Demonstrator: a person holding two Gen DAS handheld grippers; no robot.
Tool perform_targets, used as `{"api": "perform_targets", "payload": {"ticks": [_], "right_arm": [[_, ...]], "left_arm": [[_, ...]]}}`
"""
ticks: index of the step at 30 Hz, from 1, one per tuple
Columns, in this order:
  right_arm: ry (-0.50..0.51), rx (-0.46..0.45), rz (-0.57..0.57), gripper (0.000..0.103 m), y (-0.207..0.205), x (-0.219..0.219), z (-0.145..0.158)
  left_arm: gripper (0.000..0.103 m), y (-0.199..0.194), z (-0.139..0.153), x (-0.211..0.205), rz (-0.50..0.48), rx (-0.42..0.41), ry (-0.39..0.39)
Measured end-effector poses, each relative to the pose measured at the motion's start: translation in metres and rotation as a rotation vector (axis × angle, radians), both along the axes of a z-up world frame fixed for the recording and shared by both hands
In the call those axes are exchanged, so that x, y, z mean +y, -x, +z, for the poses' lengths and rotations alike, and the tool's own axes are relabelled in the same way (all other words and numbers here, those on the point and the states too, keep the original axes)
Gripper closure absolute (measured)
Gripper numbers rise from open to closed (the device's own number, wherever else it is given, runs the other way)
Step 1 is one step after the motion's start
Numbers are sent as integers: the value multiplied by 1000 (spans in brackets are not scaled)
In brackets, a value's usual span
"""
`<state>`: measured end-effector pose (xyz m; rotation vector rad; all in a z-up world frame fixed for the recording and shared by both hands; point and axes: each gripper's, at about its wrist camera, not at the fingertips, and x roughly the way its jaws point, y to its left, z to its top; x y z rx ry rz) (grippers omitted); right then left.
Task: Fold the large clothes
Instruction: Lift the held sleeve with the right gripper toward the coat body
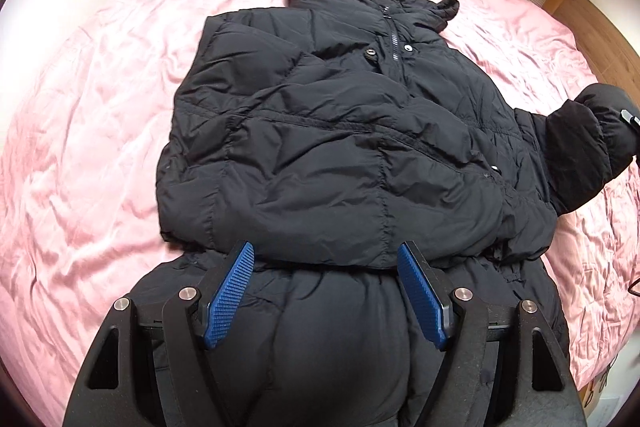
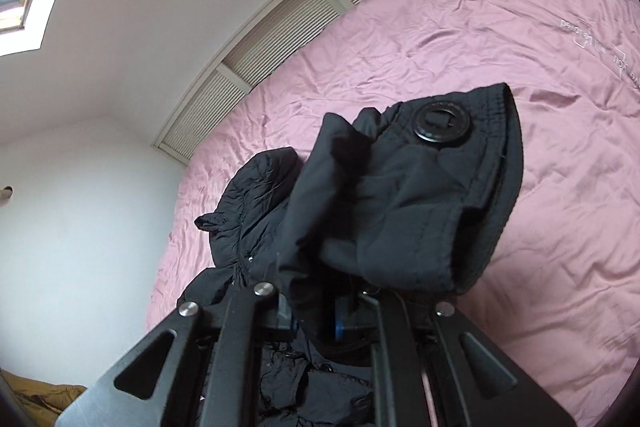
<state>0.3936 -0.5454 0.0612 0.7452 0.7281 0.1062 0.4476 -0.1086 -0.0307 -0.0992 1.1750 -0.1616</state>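
Observation:
A black puffer jacket (image 1: 328, 147) lies on the pink bed, one sleeve folded across its front. My left gripper (image 1: 326, 259) is open just above the jacket's lower part, its blue pads (image 1: 232, 295) apart and holding nothing. My right gripper (image 2: 316, 323) is shut on the jacket's other sleeve cuff (image 2: 404, 187), which has a round black button and is lifted off the bed; its fingertips are hidden by the fabric. The lifted sleeve (image 1: 580, 143) and a bit of the right gripper show at the right edge of the left wrist view.
The pink duvet (image 1: 100, 107) covers the bed around the jacket. A slatted white panel (image 2: 280, 27) and white wall run along the far side. A wooden bed frame (image 1: 600, 27) shows at the right. A cable lies at the right edge of the bed.

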Motion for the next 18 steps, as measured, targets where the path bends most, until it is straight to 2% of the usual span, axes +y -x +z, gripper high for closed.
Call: {"api": "perform_targets", "payload": {"ticks": [4, 9, 13, 18], "right_arm": [[38, 7, 96, 92, -17, 54, 5], [93, 49, 219, 92, -35, 118, -7], [152, 94, 306, 92, -42, 161, -26], [196, 150, 359, 92, -52, 194, -52]], "left_arm": [[30, 10, -3, 32, 39, 5, -3], [30, 20, -12, 72, 98, 26, 0], [30, 27, -20, 92, 128, 40, 0], [30, 33, -29, 103, 147, 55, 4]]}}
